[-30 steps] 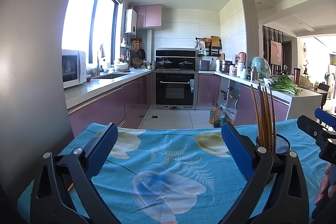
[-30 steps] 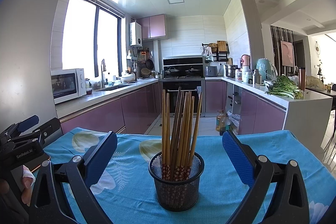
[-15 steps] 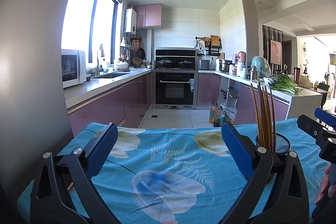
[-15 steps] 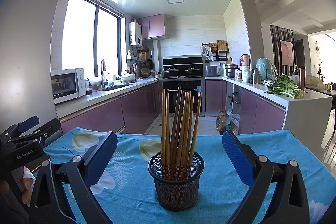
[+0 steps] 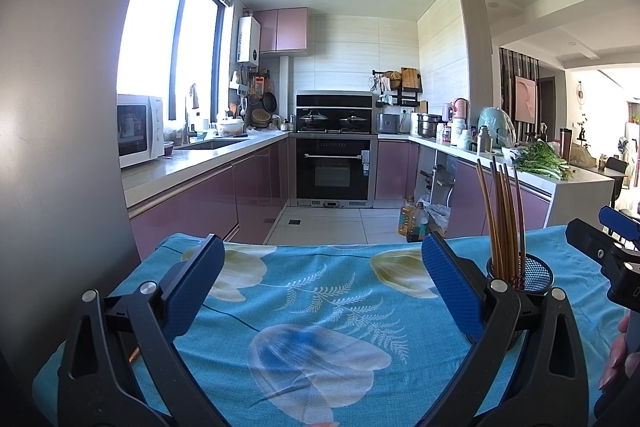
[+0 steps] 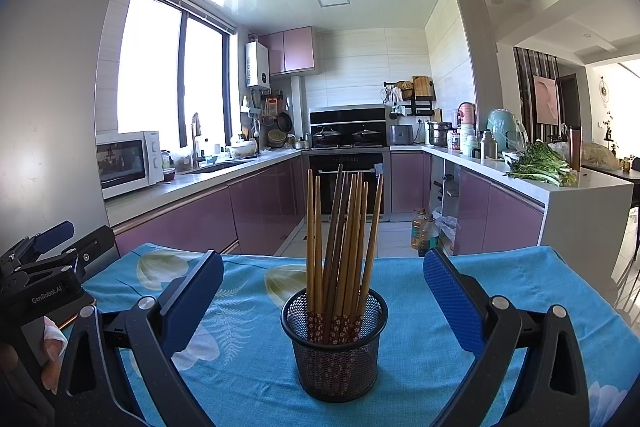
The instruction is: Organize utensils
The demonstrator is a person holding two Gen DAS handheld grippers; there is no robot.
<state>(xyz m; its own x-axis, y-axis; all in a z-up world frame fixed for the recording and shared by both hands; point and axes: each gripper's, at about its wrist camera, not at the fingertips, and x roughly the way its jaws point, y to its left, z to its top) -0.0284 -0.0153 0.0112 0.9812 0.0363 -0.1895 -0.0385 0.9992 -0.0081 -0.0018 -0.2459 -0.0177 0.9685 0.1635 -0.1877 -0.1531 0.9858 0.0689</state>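
Observation:
A black mesh cup stands upright on the blue flowered tablecloth, holding several wooden chopsticks. My right gripper is open, its blue pads wide apart on either side of the cup, with nothing between them touching. In the left wrist view the same cup and chopsticks sit to the right, behind my right finger. My left gripper is open over bare cloth and holds nothing.
The other gripper shows at each view's edge: left gripper body with a hand, right gripper body. Beyond the table's far edge lie the kitchen floor, purple cabinets and a counter with greens.

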